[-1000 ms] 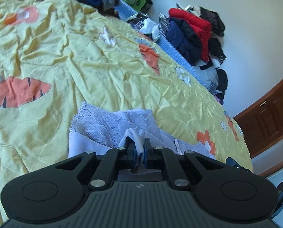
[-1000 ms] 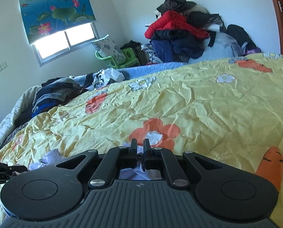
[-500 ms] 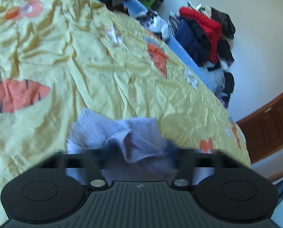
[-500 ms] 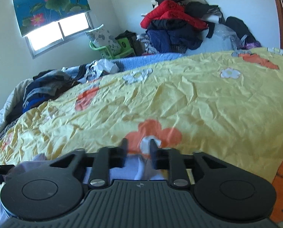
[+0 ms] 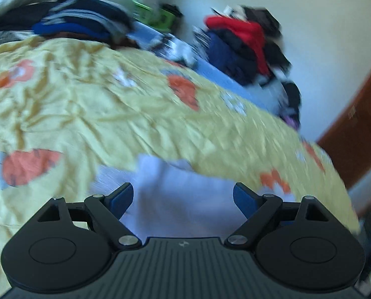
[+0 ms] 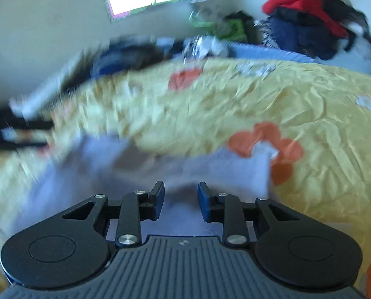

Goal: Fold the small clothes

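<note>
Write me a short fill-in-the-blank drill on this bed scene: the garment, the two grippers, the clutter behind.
1. The pale garment lies on a ____ bedspread with orange prints.
2. The left gripper has jaws standing wide ____, gripping nothing.
3. The right gripper has its jaws apart, opened ____ than the left's.
4. In the clothes pile by the wall, the brightest piece is ____.

Missing words: yellow; open; less; red

Both the left gripper (image 5: 183, 196) and the right gripper (image 6: 180, 196) have black linkage arms, silver pivot screws, blue finger pads, round side discs and ribbed grey bodies.
</note>
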Tool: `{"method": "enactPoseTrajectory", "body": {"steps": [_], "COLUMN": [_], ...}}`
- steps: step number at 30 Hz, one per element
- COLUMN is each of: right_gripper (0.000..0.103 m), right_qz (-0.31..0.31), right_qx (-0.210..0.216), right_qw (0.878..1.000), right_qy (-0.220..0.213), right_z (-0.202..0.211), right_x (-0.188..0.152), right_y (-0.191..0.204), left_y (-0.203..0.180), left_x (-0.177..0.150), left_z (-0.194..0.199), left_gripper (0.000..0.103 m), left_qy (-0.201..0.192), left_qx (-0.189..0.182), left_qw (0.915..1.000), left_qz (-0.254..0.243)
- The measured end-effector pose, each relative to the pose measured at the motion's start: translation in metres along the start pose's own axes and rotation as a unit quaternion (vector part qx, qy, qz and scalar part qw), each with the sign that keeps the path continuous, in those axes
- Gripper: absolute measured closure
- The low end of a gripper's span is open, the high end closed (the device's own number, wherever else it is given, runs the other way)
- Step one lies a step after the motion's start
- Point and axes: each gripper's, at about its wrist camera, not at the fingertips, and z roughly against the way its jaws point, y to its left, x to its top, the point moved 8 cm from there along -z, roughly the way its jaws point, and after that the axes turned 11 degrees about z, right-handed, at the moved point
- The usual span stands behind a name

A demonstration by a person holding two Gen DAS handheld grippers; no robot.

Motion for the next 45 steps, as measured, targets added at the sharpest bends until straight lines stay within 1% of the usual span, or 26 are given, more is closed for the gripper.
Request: {"method": "enactPoseTrajectory", "body": {"steps": [2,4,6,7,8,9,10,11,12,14,16,17,20,21,22,25,27,28,30,32,33,35,37,40,43,45], "right_gripper": [0.068,0.068,0.065,0.065,0.064,0.065,0.063,0.067,0.067,0.067,0.066,0.065,0.065,0.058,0.056,0.049,0.046,0.046,0.047,0.046,0.045,0.044,0.044,0.041,0.041,0.040], "right_qz": [0.020,0.012,-0.010,-0.024,-0.031,-0.027,-0.014,0.011,0.035,0.072,0.062,0.047,-0.005,-0.020,-0.031,-0.025,-0.005,0.003,0.012,-0.010,-0.030,-0.048,-0.035,-0.002,-0.019,-0.047], "right_qx": [-0.033,-0.082,-0.150,-0.153,-0.136,-0.096,-0.059,-0.028,-0.017,-0.017,-0.031,-0.037,-0.089,-0.108,-0.116,-0.082,-0.074,-0.080,-0.121,-0.172,-0.186,-0.176,-0.155,-0.138,-0.169,-0.181], "right_qw": [0.999,0.997,0.989,0.988,0.990,0.995,0.998,0.999,0.999,0.997,0.997,0.998,0.996,0.994,0.993,0.996,0.997,0.997,0.992,0.985,0.982,0.983,0.987,0.990,0.985,0.982], "right_qy": [0.005,0.000,0.005,0.001,-0.008,-0.019,-0.020,-0.016,-0.009,0.014,0.037,0.029,0.014,0.004,-0.011,-0.029,-0.008,0.007,0.025,0.017,0.008,-0.017,-0.030,-0.015,0.006,0.001], "right_z": [-0.014,-0.020,-0.018,-0.013,-0.009,-0.005,-0.003,-0.004,-0.007,-0.023,-0.044,-0.048,-0.046,-0.037,-0.024,0.006,0.012,0.011,0.001,0.004,0.011,0.027,0.035,0.035,0.029,0.037], "right_x": [0.002,0.007,0.013,0.016,0.019,0.022,0.022,0.023,0.023,0.022,0.020,0.023,0.034,0.036,0.038,0.029,0.014,0.005,-0.005,-0.009,-0.010,-0.013,-0.014,-0.023,-0.032,-0.031], "right_y": [-0.003,-0.016,-0.036,-0.038,-0.036,-0.024,-0.011,0.005,0.018,0.034,0.030,0.024,-0.001,-0.007,-0.011,-0.010,-0.009,-0.011,-0.020,-0.034,-0.040,-0.035,-0.023,-0.005,-0.014,-0.022], "left_y": [-0.010,-0.014,-0.009,-0.004,0.000,0.003,0.004,0.004,0.004,0.004,0.007,0.008,0.006,0.005,0.004,0.006,0.008,0.009,0.008,0.006,0.005,0.005,0.007,0.006,0.003,0.003], "left_x": [-0.012,-0.021,-0.024,-0.025,-0.025,-0.025,-0.024,-0.025,-0.025,-0.028,-0.032,-0.033,-0.034,-0.035,-0.036,-0.040,-0.042,-0.042,-0.043,-0.045,-0.046,-0.049,-0.053,-0.059,-0.065,-0.069], "left_z": [-0.009,-0.020,-0.031,-0.035,-0.038,-0.042,-0.045,-0.046,-0.047,-0.050,-0.052,-0.052,-0.044,-0.041,-0.038,-0.035,-0.038,-0.039,-0.037,-0.033,-0.030,-0.027,-0.024,-0.021,-0.018,-0.014], "left_gripper": [0.015,0.015,0.015,0.015,0.015,0.015,0.015,0.015,0.015,0.015,0.015,0.015,0.014,0.014,0.014,0.013,0.013,0.013,0.013,0.013,0.012,0.012,0.012,0.012,0.012,0.012], "left_qy": [0.013,0.024,0.028,0.025,0.021,0.017,0.012,0.006,0.000,-0.015,-0.025,-0.029,-0.038,-0.038,-0.039,-0.043,-0.041,-0.043,-0.047,-0.045,-0.046,-0.047,-0.047,-0.045,-0.041,-0.040], "left_qx": [-0.001,0.011,0.043,0.065,0.081,0.093,0.104,0.115,0.126,0.156,0.176,0.180,0.182,0.178,0.175,0.172,0.173,0.174,0.175,0.170,0.168,0.168,0.168,0.166,0.166,0.163], "left_qw": [0.9997,0.9990,0.9978,0.9967,0.9956,0.9944,0.9932,0.9918,0.9899,0.9839,0.9789,0.9774,0.9757,0.9759,0.9760,0.9763,0.9764,0.9765,0.9769,0.9781,0.9782,0.9779,0.9781,0.9782,0.9768,0.9763], "left_qz": [-0.021,-0.036,-0.042,-0.042,-0.043,-0.047,-0.050,-0.056,-0.065,-0.086,-0.101,-0.107,-0.117,-0.121,-0.123,-0.125,-0.122,-0.119,-0.114,-0.112,-0.113,-0.116,-0.114,-0.117,-0.130,-0.136]}}
